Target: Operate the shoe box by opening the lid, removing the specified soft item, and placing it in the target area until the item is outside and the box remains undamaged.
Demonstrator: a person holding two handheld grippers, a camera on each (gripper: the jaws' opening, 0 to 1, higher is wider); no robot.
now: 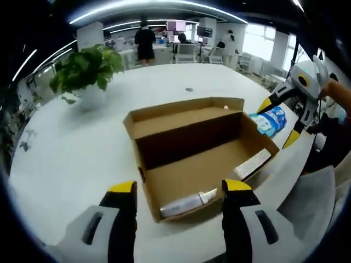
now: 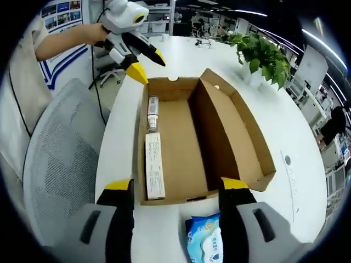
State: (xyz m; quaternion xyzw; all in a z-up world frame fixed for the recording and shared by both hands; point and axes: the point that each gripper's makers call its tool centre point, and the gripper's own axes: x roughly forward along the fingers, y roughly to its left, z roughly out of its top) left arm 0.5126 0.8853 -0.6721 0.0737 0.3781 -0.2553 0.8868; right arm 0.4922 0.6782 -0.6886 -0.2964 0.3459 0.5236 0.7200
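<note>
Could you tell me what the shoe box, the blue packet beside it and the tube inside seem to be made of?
The shoe box looks like plain brown cardboard, matte, with raw edges and folded flaps. The blue packet appears to be glossy plastic film, soft and wrinkled, probably wet wipes. The tube looks like silvery plastic or laminate with a slight sheen; which one cannot be told.

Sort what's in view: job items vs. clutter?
Job:
- shoe box, lid open
- soft blue wipes pack, already on the table outside the box
- left claw and right claw, both open

Lying about:
- tube and long flat carton inside the box
- potted plant
- mesh chair
</note>
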